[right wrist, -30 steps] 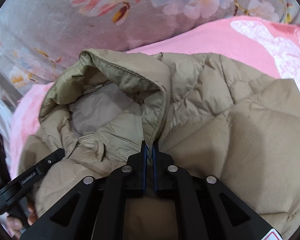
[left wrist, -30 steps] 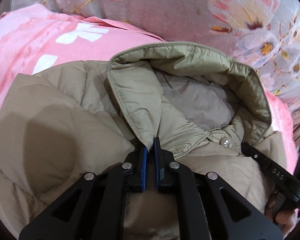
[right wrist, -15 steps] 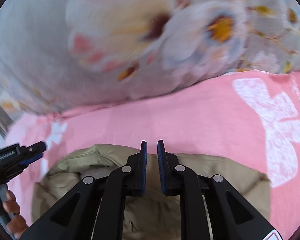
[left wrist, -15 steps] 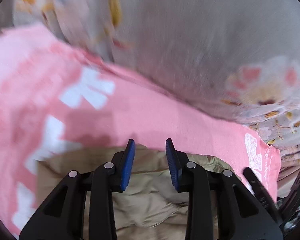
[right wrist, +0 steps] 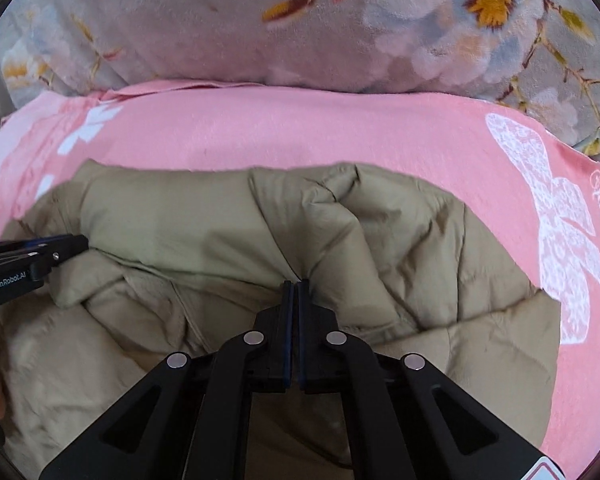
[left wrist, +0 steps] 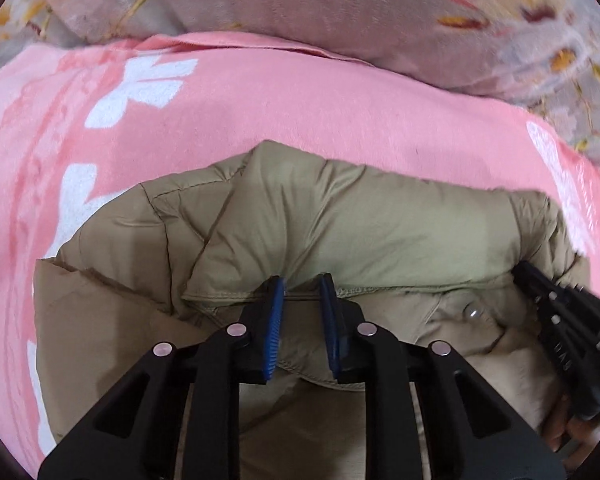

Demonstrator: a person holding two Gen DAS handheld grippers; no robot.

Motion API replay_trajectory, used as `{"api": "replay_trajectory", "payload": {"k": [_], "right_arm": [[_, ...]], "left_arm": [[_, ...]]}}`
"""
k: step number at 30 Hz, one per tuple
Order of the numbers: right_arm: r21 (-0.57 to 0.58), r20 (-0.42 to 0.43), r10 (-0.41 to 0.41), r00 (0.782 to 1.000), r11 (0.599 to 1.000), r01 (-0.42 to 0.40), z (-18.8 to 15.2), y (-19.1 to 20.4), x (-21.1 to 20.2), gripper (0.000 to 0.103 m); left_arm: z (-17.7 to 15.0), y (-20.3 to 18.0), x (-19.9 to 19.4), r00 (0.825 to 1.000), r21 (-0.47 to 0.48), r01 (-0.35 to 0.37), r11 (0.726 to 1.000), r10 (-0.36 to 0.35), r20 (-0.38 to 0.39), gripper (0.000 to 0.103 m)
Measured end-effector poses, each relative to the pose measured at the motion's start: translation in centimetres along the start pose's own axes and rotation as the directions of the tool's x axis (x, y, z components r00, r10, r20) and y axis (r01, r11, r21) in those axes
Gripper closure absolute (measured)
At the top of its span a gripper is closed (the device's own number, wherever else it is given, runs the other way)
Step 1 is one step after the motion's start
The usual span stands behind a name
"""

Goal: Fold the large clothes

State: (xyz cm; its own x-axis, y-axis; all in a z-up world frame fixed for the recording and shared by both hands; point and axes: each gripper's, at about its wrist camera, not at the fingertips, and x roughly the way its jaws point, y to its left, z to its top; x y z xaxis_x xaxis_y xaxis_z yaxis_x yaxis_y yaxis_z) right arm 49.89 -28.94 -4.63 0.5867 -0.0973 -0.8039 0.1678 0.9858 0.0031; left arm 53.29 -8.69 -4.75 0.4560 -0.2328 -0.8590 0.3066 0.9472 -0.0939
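On one pink blanket [left wrist: 300,100], below one floral quilt [right wrist: 260,32], lies one khaki jacket [left wrist: 380,232], and we see two claws at its collar fold: the left claw [left wrist: 302,296] narrowly parted and closing around the seam, the right claw [right wrist: 296,286] pinched fully together on fabric.

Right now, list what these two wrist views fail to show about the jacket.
- Left wrist view: the jacket hem and sleeves are cut off by the lower edge and hidden behind the left gripper.
- Right wrist view: whether the right gripper pinches fabric; its shut tips cover the spot.
- Both views: the folded-over collar hides the lining.
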Motion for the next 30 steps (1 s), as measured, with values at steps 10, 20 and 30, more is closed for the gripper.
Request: {"api": "replay_trajectory", "payload": {"k": [10, 20, 30], "right_arm": [[-0.018, 0.059, -0.089, 0.994, 0.996, 0.09, -1.0, 1.4, 0.7, 0.103], [-0.043, 0.076, -0.128, 0.989, 0.99, 0.132, -1.2, 2.1, 0.9, 0.103], [-0.041, 0.078, -0.126, 0.989, 0.991, 0.13, -1.2, 2.2, 1.0, 0.103]], "left_arm": [[-2.6, -3.3, 0.6, 0.966, 0.116, -0.211, 0.971, 0.188, 0.179, 0.085], [-3.1, -3.7, 0.5, 0.954, 0.124, -0.246, 0.961, 0.218, 0.205, 0.085], [-3.0, -3.7, 0.6, 0.953, 0.125, -0.249, 0.96, 0.22, 0.207, 0.085]]}}
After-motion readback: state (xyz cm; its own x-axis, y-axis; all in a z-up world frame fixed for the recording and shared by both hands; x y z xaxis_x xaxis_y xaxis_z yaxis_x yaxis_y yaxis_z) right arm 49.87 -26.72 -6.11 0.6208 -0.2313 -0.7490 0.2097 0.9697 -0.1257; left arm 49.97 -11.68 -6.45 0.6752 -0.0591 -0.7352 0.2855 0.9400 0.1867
